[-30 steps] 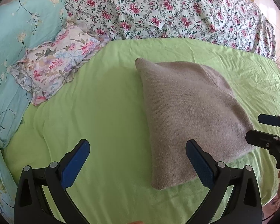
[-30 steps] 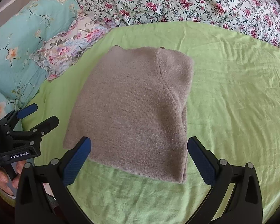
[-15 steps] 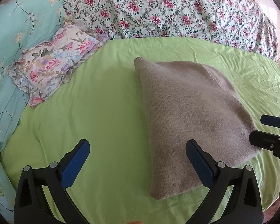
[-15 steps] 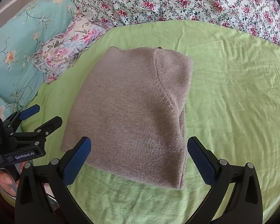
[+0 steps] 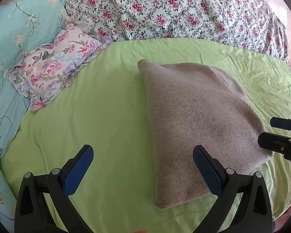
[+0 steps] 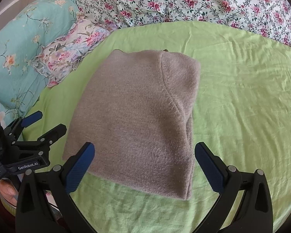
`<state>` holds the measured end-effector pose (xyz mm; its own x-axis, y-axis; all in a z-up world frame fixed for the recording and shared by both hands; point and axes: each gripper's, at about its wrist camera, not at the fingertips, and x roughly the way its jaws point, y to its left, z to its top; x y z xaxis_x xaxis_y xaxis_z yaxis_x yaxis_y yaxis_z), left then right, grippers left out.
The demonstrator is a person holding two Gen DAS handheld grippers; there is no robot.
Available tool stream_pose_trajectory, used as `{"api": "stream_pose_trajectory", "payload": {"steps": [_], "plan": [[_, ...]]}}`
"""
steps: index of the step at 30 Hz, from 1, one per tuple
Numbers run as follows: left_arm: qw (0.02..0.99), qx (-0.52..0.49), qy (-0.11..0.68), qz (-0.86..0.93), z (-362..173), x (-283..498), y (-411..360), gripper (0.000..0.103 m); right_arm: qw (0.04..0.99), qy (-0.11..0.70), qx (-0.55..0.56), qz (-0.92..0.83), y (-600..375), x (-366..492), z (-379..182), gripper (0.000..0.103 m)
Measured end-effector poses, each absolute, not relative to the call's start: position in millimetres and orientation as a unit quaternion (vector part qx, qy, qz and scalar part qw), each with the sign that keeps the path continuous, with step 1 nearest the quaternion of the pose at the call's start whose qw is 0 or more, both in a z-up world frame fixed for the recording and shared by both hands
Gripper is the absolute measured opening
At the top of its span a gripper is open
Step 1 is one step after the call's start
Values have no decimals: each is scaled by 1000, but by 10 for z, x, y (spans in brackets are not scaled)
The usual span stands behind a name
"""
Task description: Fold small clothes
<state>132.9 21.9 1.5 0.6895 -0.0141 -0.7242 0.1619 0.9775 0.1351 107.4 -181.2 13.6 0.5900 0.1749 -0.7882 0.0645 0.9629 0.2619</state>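
Our left gripper point(image 5: 142, 157): fingers spread wide, grasping nothing, above the green sheet point(image 5: 99, 120).
Our right gripper point(image 6: 144, 156): fingers released, hovering over the near edge of the sweater.
Sweater point(image 6: 137, 114): we see it folded, flat mid-bed.
Beyond: floral pillow point(image 5: 54, 66), flowered quilt point(image 5: 174, 11).

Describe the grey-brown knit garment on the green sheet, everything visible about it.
The grey-brown fuzzy knit garment lies folded into a rough rectangle, flat on the light green bed sheet. A curved seam runs down its right part, and layered edges show along the right side. Its surface looks soft and woolly, mostly smooth. Nothing grips it: the left hand-held gripper and right hand-held gripper are both open, near its closest edge.
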Motion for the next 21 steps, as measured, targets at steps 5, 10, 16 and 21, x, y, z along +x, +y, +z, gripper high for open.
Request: {"api": "stream_pose_trajectory", "payload": {"steps": [5, 10, 16, 21], "plan": [[915, 94, 390, -49, 22, 1311, 215, 103, 882, 451, 132, 33, -1817, 1066, 139, 103], [916, 93, 388, -53, 34, 1295, 216, 103, 882, 451, 133, 34, -1813, 1061, 141, 103], [917, 94, 384, -57, 52, 1276, 210, 103, 882, 451, 133, 33, -1817, 1064, 146, 103], [917, 91, 385, -59, 55, 1269, 221, 103, 882, 450, 134, 32, -1821, 1035, 157, 103]]}}
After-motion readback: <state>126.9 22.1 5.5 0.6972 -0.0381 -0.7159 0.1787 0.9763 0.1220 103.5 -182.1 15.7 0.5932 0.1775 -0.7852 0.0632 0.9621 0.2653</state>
